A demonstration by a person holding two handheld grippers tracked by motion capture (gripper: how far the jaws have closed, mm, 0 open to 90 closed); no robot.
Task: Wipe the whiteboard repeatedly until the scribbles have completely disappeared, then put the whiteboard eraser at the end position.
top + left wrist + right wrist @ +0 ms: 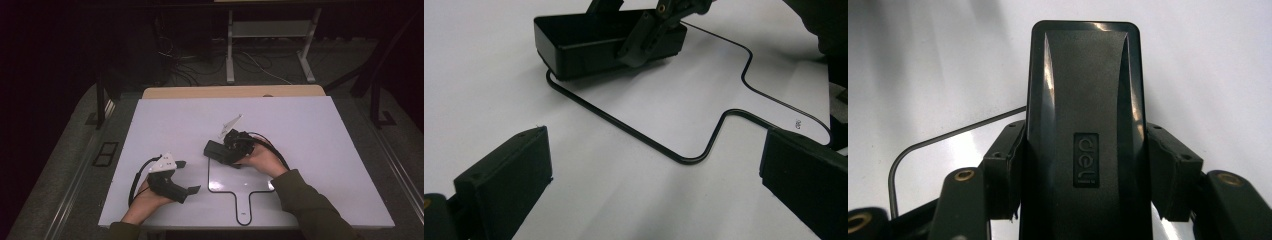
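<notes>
A black oblong case with a small logo on its face sits crosswise between the jaws of my right gripper, which is shut on its long sides. The case is at the upper left corner of a thin black paddle-shaped outline drawn on the white board. In the left gripper view the case lies low at that corner of the outline. My left gripper rests on the board to the left, open, nothing between its jaws.
The board lies on a wooden table whose far edge shows behind it. Beyond are white desk legs and cables on a dark floor. A person's sleeve comes in at the bottom right.
</notes>
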